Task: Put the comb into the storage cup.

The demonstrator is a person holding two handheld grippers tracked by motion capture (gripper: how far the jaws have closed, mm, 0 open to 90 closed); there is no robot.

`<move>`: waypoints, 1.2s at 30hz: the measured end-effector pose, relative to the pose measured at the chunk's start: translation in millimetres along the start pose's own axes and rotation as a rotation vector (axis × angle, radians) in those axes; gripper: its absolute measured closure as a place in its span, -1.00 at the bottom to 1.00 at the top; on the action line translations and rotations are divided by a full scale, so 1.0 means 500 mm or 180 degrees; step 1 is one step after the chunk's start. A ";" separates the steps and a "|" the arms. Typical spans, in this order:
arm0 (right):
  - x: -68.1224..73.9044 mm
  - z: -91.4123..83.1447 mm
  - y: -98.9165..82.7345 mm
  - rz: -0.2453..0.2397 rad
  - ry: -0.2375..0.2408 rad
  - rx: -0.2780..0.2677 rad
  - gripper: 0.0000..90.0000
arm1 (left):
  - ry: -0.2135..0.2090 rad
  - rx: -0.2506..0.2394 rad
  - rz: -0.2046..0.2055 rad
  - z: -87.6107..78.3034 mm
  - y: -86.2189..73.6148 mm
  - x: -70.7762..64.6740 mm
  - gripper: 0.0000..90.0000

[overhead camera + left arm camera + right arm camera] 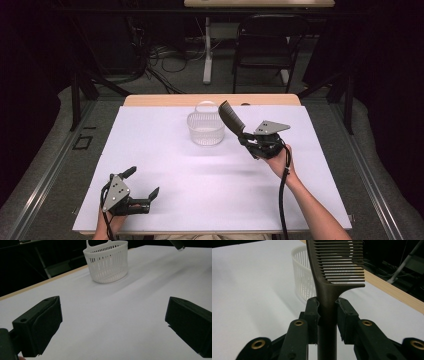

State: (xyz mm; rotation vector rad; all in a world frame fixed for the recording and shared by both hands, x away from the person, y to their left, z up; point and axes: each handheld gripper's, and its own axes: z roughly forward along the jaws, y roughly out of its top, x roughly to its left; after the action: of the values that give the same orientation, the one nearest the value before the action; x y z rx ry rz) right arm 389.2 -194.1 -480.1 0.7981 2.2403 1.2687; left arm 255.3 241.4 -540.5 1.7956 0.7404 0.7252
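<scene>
Comb sits clamped by its handle between the pads of the right tool, right of centre in the high view, its toothed end slanting up-left over the rim of the white basket; left tool, lower left, rests on the bench with jaws spread wide, holding nothing.

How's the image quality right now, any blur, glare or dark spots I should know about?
High view: white table cover evenly lit, no glare, surroundings nearly black. Left gripper view: white slotted plastic basket sharp, near jaws slightly soft. Right gripper view: dark brown plastic comb in focus, basket behind it blurred, soft shadow on the cover.
</scene>
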 end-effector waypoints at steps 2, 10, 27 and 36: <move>0.000 0.004 0.001 -0.0013 0.0012 -0.0004 0.61 | -0.0001 -0.0002 -0.0011 0.000 0.000 0.001 -0.97; 0.001 0.010 0.005 -0.0023 0.0029 -0.0113 0.61 | 0.0004 0.0007 -0.0006 0.001 0.000 0.000 -0.97; -0.002 0.014 0.024 -0.0053 0.0020 -0.0250 0.61 | 0.0003 0.0011 -0.0020 0.003 0.000 0.001 -0.97; -0.003 0.020 0.037 -0.0092 0.0003 -0.0266 0.61 | 0.0005 0.0009 -0.0013 0.002 0.000 0.001 -0.97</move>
State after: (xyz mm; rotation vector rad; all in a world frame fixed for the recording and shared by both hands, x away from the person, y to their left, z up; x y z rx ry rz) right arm 401.6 -181.2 -468.6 0.7320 2.1763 1.3399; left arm 256.5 241.3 -541.0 1.7959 0.7463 0.7232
